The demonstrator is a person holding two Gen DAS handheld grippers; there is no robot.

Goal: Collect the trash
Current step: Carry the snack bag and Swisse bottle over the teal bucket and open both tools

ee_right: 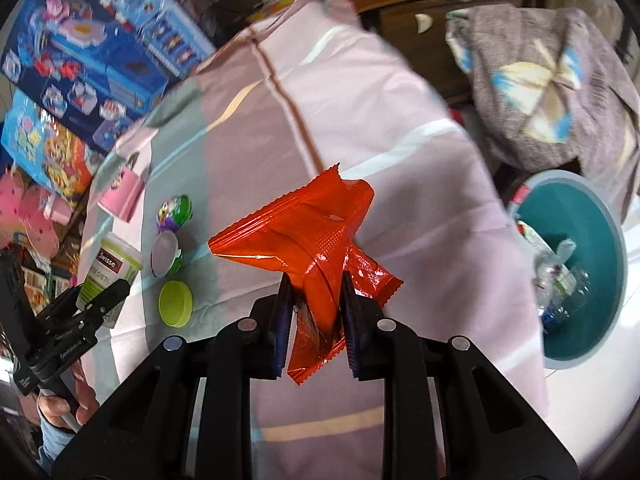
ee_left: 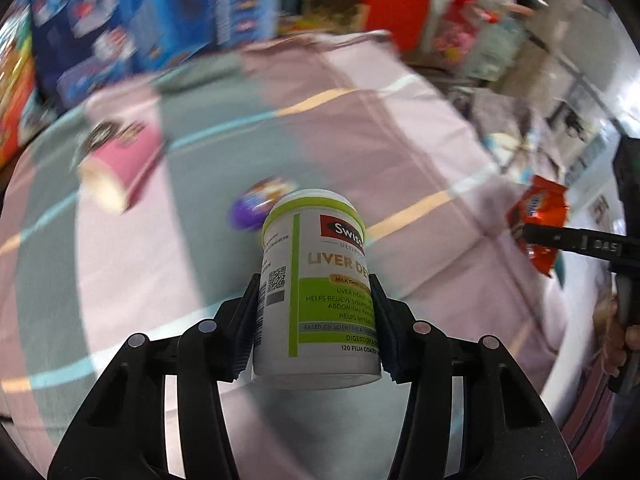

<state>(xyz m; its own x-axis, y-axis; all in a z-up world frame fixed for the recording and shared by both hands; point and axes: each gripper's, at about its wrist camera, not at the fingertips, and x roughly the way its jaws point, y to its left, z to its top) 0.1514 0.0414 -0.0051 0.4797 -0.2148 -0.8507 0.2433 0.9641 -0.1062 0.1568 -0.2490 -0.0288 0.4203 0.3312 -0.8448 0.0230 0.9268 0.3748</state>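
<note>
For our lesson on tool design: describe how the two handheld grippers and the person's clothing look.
Both the left gripper and the right gripper are matte black plastic, with angular linkage arms, round silver pins and ribbed dark pads. White lettering marks their sides. A light blue sleeve shows.

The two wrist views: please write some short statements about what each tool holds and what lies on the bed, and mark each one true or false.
1. The left tool grips a white supplement bottle. True.
2. The bottle has its green lid on. False: the green lid lies on the bedsheet.
3. The right tool holds an orange wrapper. True.
4. The teal bin is empty. False: crushed plastic bottles lie inside.
5. A pink cup lies on the sheet. True.
</note>
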